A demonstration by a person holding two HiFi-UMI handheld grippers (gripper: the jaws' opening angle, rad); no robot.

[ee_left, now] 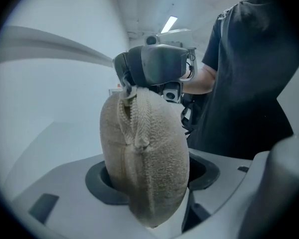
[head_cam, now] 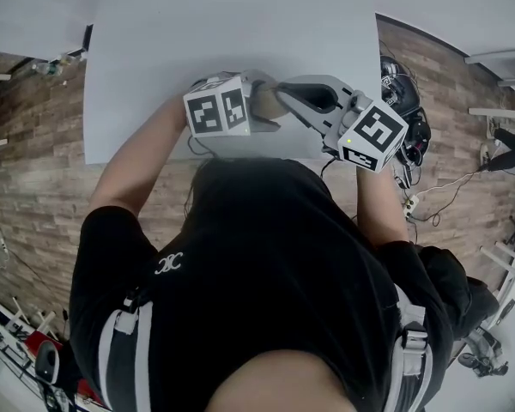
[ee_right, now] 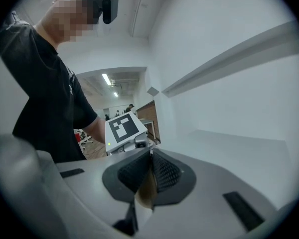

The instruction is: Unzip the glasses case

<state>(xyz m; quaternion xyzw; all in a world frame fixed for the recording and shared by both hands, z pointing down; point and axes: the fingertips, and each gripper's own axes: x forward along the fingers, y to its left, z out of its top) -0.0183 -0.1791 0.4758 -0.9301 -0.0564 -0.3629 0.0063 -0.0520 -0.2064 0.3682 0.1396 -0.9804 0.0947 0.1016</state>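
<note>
1. Raised close together at the head view's upper centre, over the table (head_cam: 146, 50).
2. Left gripper (ee_left: 147, 180): wide, clamping the upright glasses case (ee_left: 144, 153).
3. Right gripper (ee_right: 150, 176): pinched on the zipper pull (ee_right: 145, 193).

A beige, woven-fabric oval glasses case (ee_left: 144, 168) is held in the air, gripped at both ends, its zip seam (ee_left: 124, 116) running lengthwise along one edge.
</note>
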